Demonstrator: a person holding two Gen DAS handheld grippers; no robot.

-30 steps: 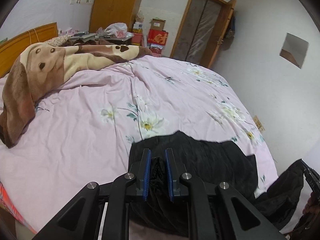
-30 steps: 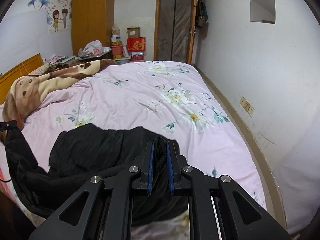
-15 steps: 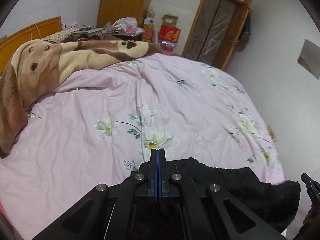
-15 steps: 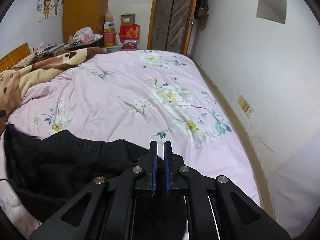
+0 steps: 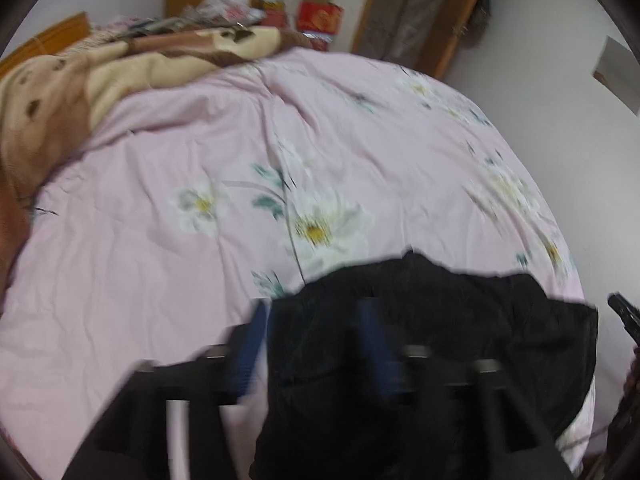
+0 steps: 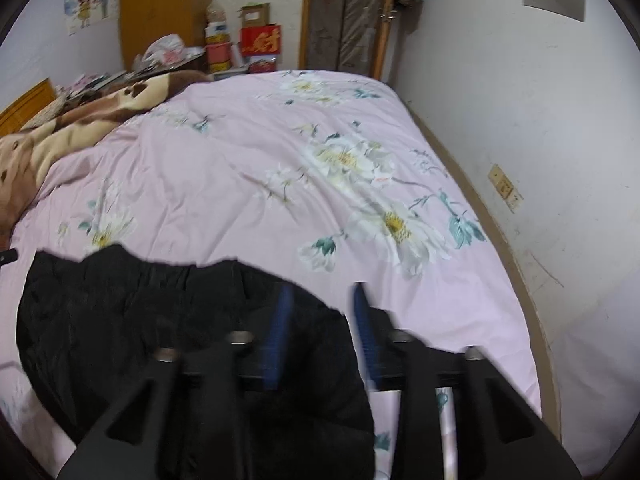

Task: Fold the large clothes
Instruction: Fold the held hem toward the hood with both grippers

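Both grippers newly spread open.

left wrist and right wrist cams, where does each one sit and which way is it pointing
Left wrist: sits on the left tongs, looking along their open, motion-blurred fingers over the black garment and pink floral bedspread toward the brown blanket; the right tongs' tip shows at the right edge.
Right wrist: sits on the right tongs, open, facing up the bed toward the door.
Shared: garment, bedspread, blanket, red box.
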